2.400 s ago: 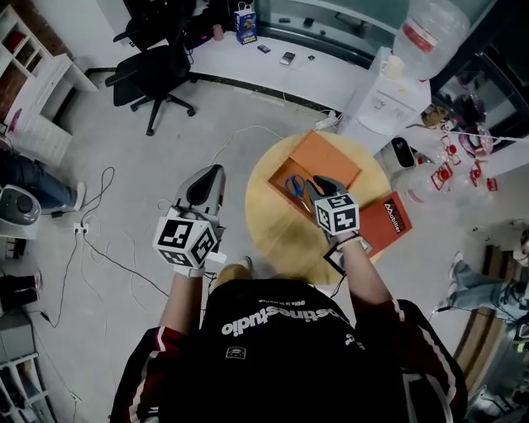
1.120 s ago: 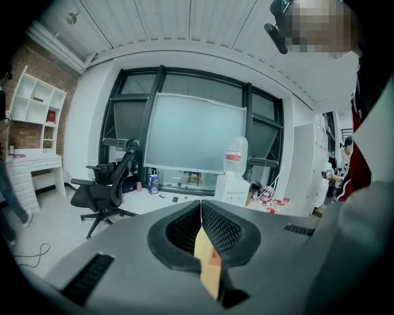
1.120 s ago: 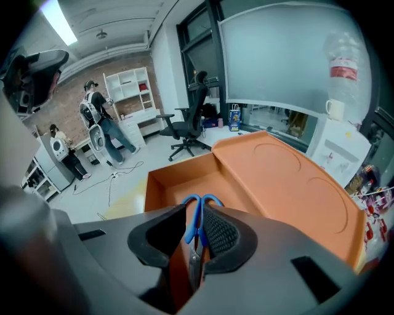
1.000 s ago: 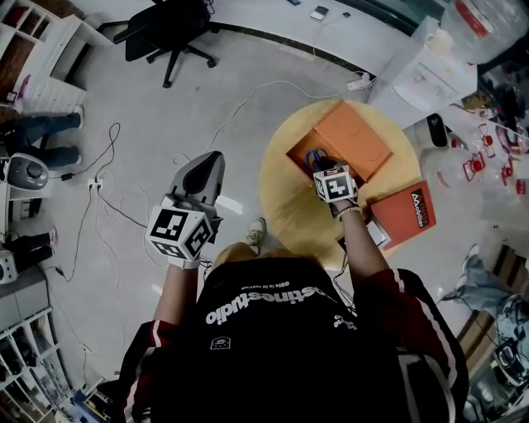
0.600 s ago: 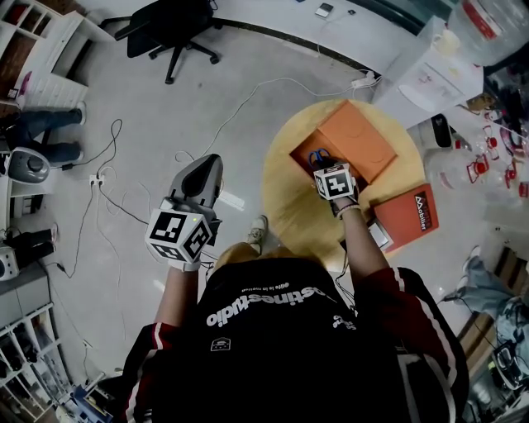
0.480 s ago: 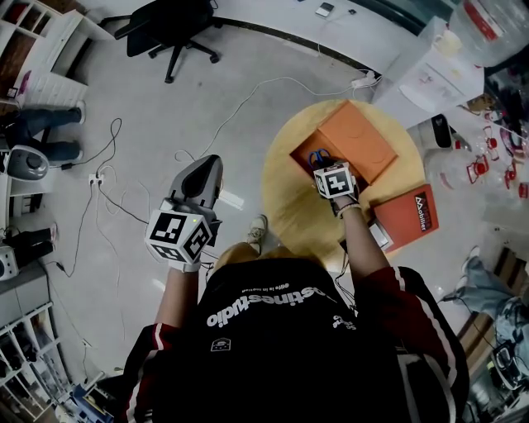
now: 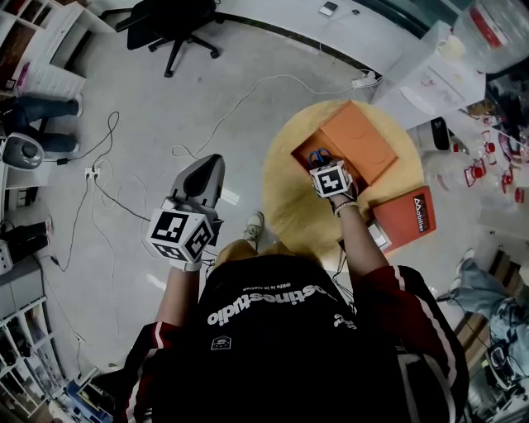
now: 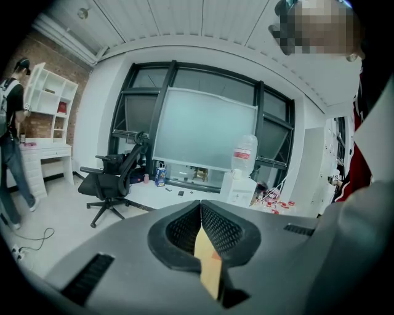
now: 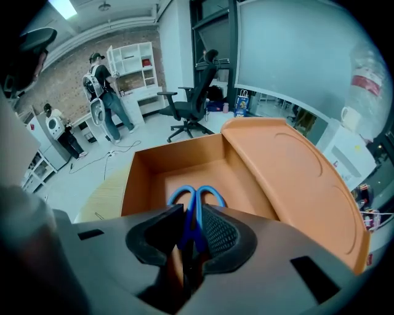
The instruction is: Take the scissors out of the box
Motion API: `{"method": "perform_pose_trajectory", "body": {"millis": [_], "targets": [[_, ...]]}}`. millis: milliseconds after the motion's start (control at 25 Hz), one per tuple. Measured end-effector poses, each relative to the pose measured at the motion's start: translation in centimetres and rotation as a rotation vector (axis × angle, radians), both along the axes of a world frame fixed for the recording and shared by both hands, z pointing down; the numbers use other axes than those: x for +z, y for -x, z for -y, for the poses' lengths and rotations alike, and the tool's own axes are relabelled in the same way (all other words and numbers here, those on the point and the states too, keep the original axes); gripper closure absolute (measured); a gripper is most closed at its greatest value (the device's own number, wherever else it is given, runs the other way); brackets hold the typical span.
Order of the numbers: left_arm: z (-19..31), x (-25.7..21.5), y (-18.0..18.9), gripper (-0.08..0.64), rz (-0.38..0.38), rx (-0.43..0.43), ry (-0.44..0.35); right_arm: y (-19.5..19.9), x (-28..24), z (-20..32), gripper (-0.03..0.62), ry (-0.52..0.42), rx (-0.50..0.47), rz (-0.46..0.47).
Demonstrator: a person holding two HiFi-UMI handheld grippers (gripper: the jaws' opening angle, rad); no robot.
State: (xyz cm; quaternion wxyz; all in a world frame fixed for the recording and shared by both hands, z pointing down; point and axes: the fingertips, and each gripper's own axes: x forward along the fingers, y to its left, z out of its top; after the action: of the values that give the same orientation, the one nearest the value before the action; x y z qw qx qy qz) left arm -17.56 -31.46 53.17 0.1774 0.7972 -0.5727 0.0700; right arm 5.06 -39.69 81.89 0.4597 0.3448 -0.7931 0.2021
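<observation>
An open orange box [image 7: 307,150] sits on a round wooden table [image 7: 289,211], its lid [image 7: 364,140] folded back to the right. Blue-handled scissors [image 7: 321,154] lie inside it. My right gripper [image 7: 325,167] reaches down into the box. In the right gripper view the scissors [image 9: 198,198] run back between the jaws of my right gripper [image 9: 192,232], which are pressed against the blue shanks just behind the handle loops. My left gripper [image 7: 207,171] hangs over the floor, left of the table. In its own view the left gripper [image 8: 201,212] is shut and holds nothing.
A flat red box [image 7: 407,218] lies at the table's right edge. A water dispenser [image 7: 430,78] stands behind the table. An office chair [image 7: 169,25] and cables [image 7: 107,198] are on the floor to the left. People [image 9: 108,101] stand far off by white shelves.
My right gripper has gone from above the box's near edge down into it, and its jaws now hold the scissors. The left gripper has stayed put.
</observation>
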Motion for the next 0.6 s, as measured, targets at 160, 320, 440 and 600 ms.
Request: {"method": "perform_pose_trajectory", "body": {"millis": [160, 320, 440, 600], "targets": [[-0.3, 0.1, 0.2, 0.541, -0.009, -0.006, 0.0, -0.4, -0.3, -0.1, 0.476, -0.031, 0.001, -0.03], [-0.5, -0.1, 0.4, 0.541, -0.015, -0.011, -0.004, -0.7, -1.3, -0.2, 0.476, -0.052, 0.007, -0.019], [-0.6, -0.4, 0.4, 0.541, -0.024, -0.01, -0.011, -0.9, -2.4, -0.2, 0.477, -0.073, 0.019, -0.006], [-0.9, -0.9, -0.1, 0.541, -0.032, 0.004, -0.028, -0.9, -3.6, -0.4, 0.477, -0.096, 0.034, 0.02]]}}
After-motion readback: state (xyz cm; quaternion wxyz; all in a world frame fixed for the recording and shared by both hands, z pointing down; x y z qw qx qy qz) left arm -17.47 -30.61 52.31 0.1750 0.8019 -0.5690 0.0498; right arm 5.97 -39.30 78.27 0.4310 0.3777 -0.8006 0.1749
